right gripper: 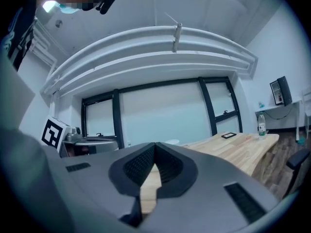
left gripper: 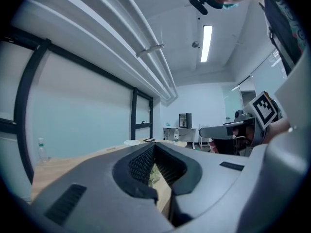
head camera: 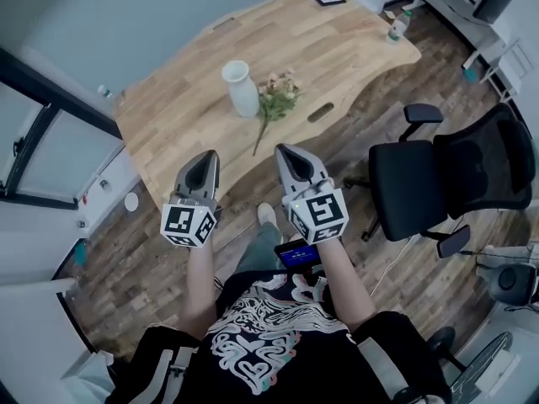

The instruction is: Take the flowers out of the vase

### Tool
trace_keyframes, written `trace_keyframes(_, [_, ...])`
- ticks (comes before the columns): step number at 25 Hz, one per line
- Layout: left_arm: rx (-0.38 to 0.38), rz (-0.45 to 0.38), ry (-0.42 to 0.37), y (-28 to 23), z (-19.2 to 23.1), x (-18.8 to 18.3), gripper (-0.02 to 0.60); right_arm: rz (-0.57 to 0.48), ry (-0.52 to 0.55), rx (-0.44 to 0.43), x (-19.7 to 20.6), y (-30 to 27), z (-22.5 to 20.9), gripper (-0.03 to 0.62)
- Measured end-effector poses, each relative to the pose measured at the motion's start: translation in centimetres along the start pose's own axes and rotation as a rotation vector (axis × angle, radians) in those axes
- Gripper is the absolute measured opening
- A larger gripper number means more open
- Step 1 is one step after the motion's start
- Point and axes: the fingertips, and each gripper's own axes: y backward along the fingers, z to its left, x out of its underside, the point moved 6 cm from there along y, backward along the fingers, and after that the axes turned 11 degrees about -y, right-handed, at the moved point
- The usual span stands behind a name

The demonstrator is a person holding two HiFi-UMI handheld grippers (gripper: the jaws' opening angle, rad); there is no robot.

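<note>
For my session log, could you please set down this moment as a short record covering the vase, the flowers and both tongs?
vase: white, upright on the wooden table, no flowers in it
flowers: lying on the table beside the vase, stem toward the person
left tongs: shut, empty, near the table's near edge
right tongs: shut, empty, alongside the left
task: flowers already out

An office: wooden desk (head camera: 210,74), black swivel chair (head camera: 446,183), glass partition walls (head camera: 42,150).

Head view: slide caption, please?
Flowers lie beside the white vase on the table; left gripper and right gripper shut, empty.
</note>
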Motion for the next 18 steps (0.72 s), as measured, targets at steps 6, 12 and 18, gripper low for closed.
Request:
trace_keyframes(6, [-0.003, -0.031, -0.023, 2.6, -1.3, -1.8, 0.003, -0.007, -0.038, 0.037, -0.4, 3.0, 1.9, 0.005])
trace_keyframes(12, [0.009, -0.03, -0.032, 3.6, -0.7, -2.2, 0.003, -0.027, 0.011, 0.082, -1.1, 3.1, 2.7, 0.005])
trace_keyframes(18, [0.026, -0.038, -0.025, 4.5, -0.2, -2.1, 0.003, -0.01, 0.039, 0.087, -0.4, 2.8, 4.6, 0.005])
